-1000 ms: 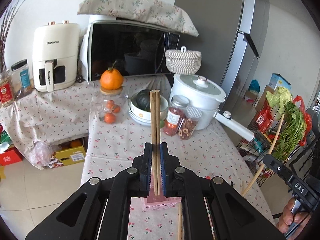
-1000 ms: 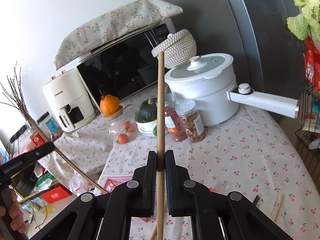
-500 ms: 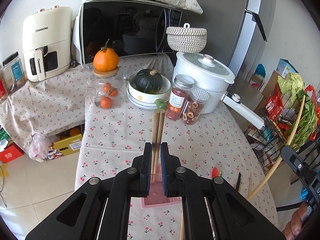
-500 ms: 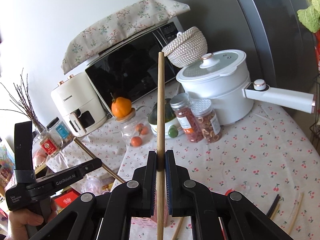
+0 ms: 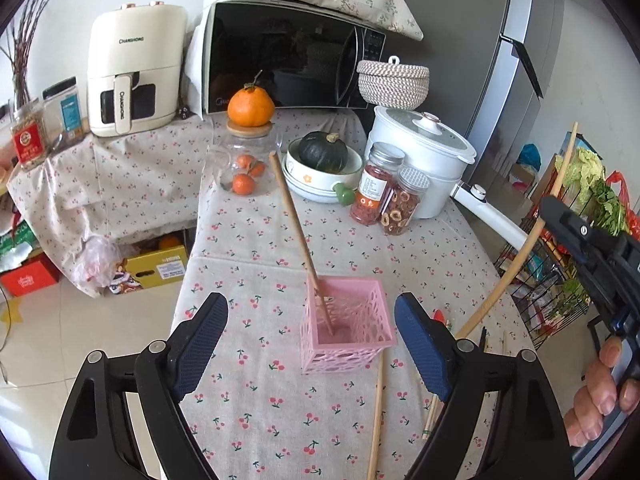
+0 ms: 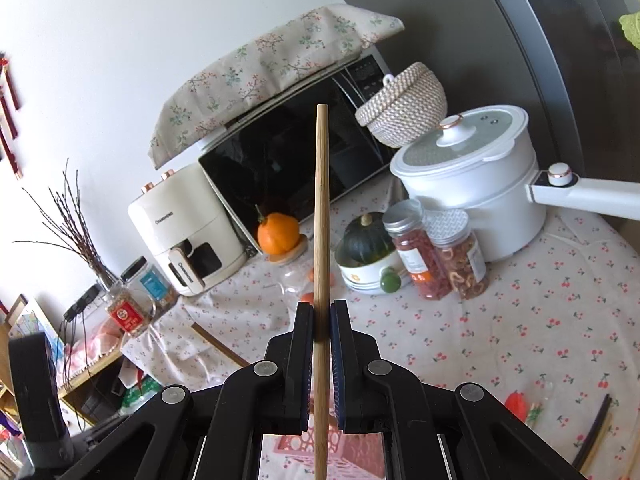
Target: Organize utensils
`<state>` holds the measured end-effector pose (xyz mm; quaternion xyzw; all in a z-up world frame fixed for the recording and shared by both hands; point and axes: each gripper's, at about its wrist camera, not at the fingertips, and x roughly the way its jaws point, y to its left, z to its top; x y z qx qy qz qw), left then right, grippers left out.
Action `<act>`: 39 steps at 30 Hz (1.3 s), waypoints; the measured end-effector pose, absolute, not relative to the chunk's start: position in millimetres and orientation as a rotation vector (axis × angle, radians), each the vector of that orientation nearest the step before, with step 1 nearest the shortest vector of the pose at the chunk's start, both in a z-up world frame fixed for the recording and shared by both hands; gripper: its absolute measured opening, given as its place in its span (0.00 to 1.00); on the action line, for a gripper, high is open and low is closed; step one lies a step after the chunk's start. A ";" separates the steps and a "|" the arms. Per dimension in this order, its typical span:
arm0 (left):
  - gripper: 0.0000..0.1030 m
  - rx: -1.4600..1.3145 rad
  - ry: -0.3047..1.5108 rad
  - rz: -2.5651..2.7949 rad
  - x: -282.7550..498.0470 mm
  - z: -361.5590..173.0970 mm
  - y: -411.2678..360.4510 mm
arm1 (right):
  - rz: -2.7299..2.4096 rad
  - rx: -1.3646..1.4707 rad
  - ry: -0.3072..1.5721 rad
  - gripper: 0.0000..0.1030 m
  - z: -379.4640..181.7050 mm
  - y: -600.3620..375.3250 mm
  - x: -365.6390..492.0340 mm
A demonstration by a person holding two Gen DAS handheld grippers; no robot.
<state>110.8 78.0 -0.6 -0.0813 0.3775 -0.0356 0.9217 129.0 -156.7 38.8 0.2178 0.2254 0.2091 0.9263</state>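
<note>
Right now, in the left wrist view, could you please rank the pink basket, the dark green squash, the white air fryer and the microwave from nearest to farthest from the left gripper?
1. Pink basket: on the table just ahead of the left gripper, whose jaws are opening.
2. Dark green squash: in a bowl, mid-table.
3. White air fryer, back left, and microwave, back centre: too close to call.

Home kitchen, microwave (image 5: 292,56), fridge (image 5: 500,60), cooking pot (image 5: 424,160)

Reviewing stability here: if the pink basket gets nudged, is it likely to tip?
Probably. The pink basket looks like thin openwork plastic, so likely light. The chopstick leaning in it rises well above its rim, which may lever it over. The tablecloth might limit sliding.
</note>
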 end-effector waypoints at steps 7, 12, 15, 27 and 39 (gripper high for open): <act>0.85 -0.175 0.816 -0.020 106.8 -8.6 98.2 | 0.414 0.363 0.411 0.07 42.9 -117.4 145.3; 0.85 -0.195 0.868 0.006 109.7 -18.2 112.9 | 0.369 0.293 0.469 0.07 18.1 -93.0 170.7; 0.85 -0.193 0.884 -0.004 110.6 -21.2 115.8 | 0.340 0.283 0.513 0.07 -0.4 -87.5 183.3; 0.85 -0.224 0.915 -0.034 112.4 -25.4 114.1 | 0.348 0.284 0.654 0.24 -21.8 -88.6 192.5; 0.85 -0.144 0.975 -0.127 100.7 -32.3 63.5 | 0.235 0.223 0.689 0.67 10.8 -169.1 141.1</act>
